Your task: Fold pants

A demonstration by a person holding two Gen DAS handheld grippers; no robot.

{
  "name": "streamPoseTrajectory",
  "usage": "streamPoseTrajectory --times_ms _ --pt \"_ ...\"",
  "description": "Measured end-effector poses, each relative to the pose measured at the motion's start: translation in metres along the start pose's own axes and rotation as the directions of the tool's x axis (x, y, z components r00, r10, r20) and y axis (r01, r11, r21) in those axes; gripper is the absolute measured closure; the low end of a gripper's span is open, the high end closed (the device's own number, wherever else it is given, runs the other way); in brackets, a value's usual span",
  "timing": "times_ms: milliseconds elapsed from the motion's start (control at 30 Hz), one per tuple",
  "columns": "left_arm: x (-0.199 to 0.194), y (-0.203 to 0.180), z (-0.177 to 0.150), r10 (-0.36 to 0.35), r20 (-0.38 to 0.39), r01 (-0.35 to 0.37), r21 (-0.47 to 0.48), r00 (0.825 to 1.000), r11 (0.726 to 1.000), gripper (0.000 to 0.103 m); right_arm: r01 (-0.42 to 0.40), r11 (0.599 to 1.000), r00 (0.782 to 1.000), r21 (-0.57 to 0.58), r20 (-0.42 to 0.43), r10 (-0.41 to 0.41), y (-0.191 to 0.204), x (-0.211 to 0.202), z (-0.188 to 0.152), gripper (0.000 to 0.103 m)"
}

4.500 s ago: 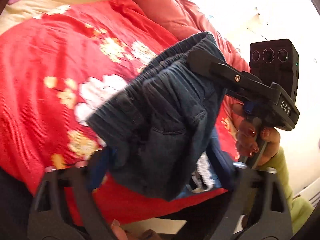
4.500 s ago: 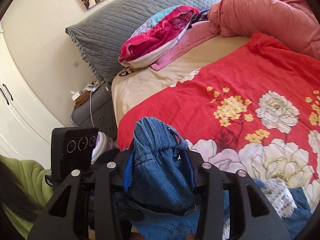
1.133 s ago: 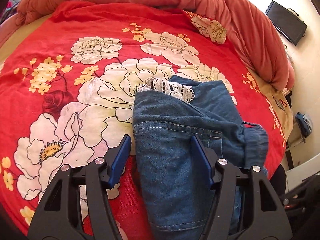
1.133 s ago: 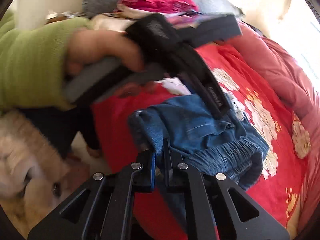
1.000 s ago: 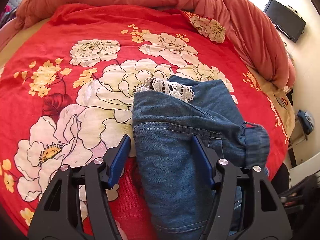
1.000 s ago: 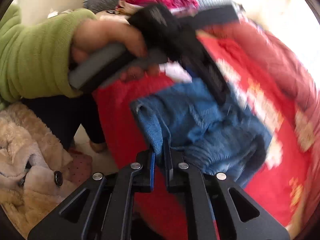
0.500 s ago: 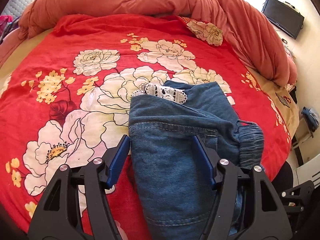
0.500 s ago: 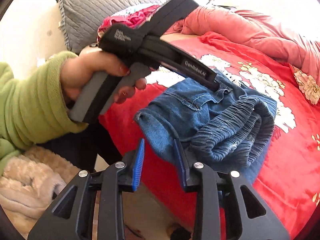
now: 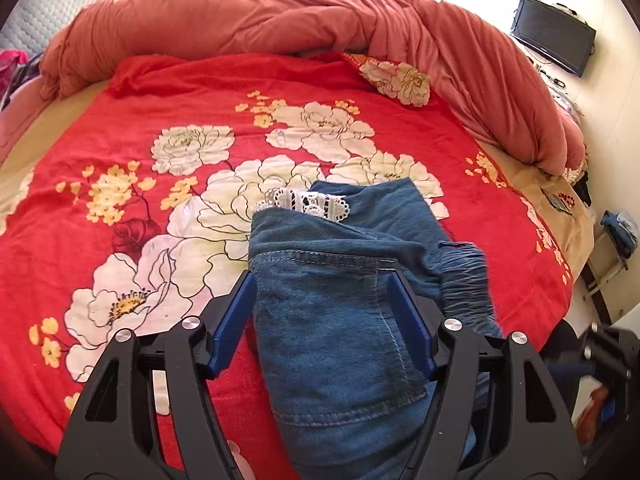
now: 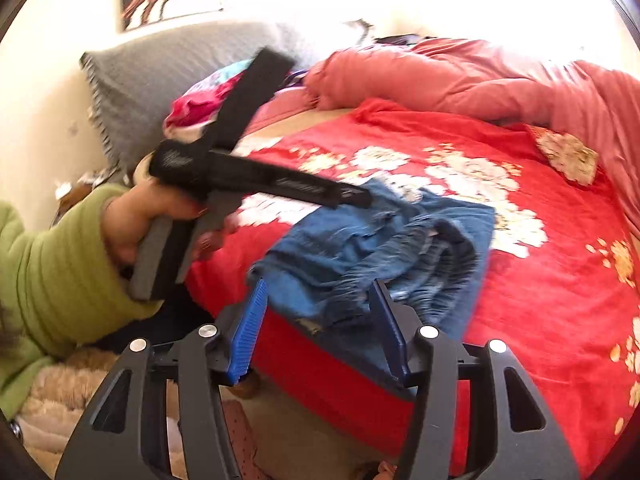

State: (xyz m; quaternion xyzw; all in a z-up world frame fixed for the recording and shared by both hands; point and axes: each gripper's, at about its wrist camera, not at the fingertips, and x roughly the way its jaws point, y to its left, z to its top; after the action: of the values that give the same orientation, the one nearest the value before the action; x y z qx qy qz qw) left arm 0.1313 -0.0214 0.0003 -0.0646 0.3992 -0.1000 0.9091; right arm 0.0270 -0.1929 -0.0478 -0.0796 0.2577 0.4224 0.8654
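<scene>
Pants folded on the bed, both tools released

Denim pants [image 9: 336,292] lie folded in a bundle on the red flowered blanket [image 9: 132,128], near the bed's front edge. White lace trim [image 9: 308,202] shows at the far end of the bundle, and the gathered elastic waistband [image 9: 466,284] hangs at its right side.

The left gripper [image 9: 324,304] is spread wide, with its 2 blue pads on either side of the denim, not pinching it. The right gripper [image 10: 320,320] is also spread apart, at the near corner of the pants [image 10: 376,240]; this view is blurred, so contact is not certain.

Around: a rolled salmon duvet [image 9: 248,16] lies along the far side of the blanket, a gray quilted headboard [image 10: 160,80] with a pile of pink clothes [image 10: 200,104] before it, and a black screen [image 9: 552,34] on the wall. The left hand [image 10: 136,220], in a green sleeve [image 10: 48,264], holds its tool over the pants.
</scene>
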Motion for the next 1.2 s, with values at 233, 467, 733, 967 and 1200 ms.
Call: streamPoseTrajectory --times_ms 233,467,733,967,1200 --pt "-0.016 -0.004 -0.001 -0.003 0.029 0.003 0.007 1.000 1.000 0.038 0.066 0.995 0.997 0.079 0.042 -0.070 -0.022 -0.012 0.000 0.040" --pt "-0.027 -0.009 -0.004 0.003 0.050 -0.005 0.025 0.999 1.000 0.032 0.134 0.980 0.989 0.145 0.041 -0.142 -0.038 -0.018 -0.003 0.038" --pt "-0.025 -0.004 -0.012 0.027 0.041 -0.028 0.026 0.999 0.999 0.029 0.201 0.955 0.979 0.220 -0.001 -0.206 -0.058 -0.007 -0.005 0.038" --pt "-0.011 0.012 -0.025 0.040 0.001 -0.040 -0.014 0.999 0.999 0.024 0.243 0.926 0.969 0.289 -0.112 -0.219 -0.077 0.019 -0.011 0.038" --pt "0.012 0.028 -0.038 -0.022 -0.056 0.016 -0.106 0.998 0.994 0.024 0.191 0.901 0.979 0.390 -0.144 -0.145 -0.101 0.044 -0.011 0.038"
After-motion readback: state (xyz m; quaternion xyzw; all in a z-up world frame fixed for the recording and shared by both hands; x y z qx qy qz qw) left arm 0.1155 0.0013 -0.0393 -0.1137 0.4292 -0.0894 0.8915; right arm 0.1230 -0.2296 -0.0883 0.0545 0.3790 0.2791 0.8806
